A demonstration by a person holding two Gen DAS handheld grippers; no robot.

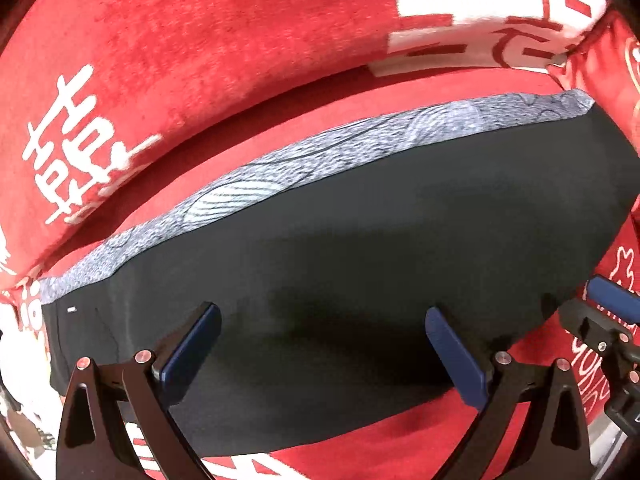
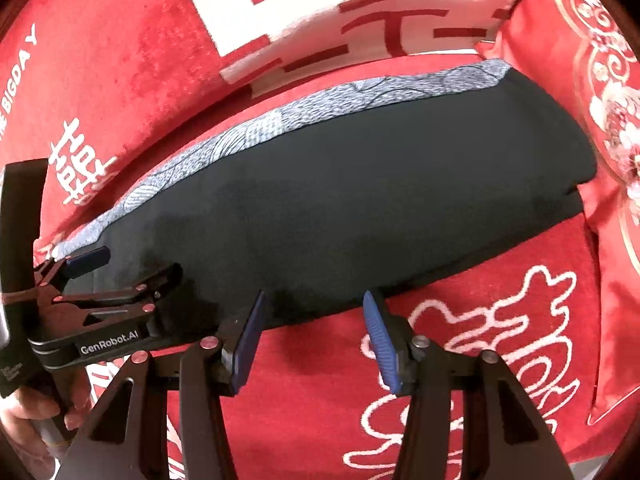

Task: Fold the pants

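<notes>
Black pants (image 1: 360, 248) lie flat as a long folded slab on a red seat, with a grey patterned band (image 1: 320, 152) along the far edge. My left gripper (image 1: 322, 320) hovers open over the near part of the pants, with nothing between its blue pads. In the right wrist view the pants (image 2: 360, 200) stretch from left to right. My right gripper (image 2: 314, 304) stands open above their near edge, holding nothing. The left gripper (image 2: 136, 264) shows at the left over the pants' left end. The right gripper's blue finger (image 1: 612, 300) shows at the right edge of the left wrist view.
The red seat cover (image 2: 480, 340) with white drawings lies in front of the pants. A red backrest (image 1: 160, 60) with white characters rises behind. A red embroidered cushion (image 2: 600, 120) stands against the pants' right end. A person's hand (image 2: 24, 420) holds the left gripper.
</notes>
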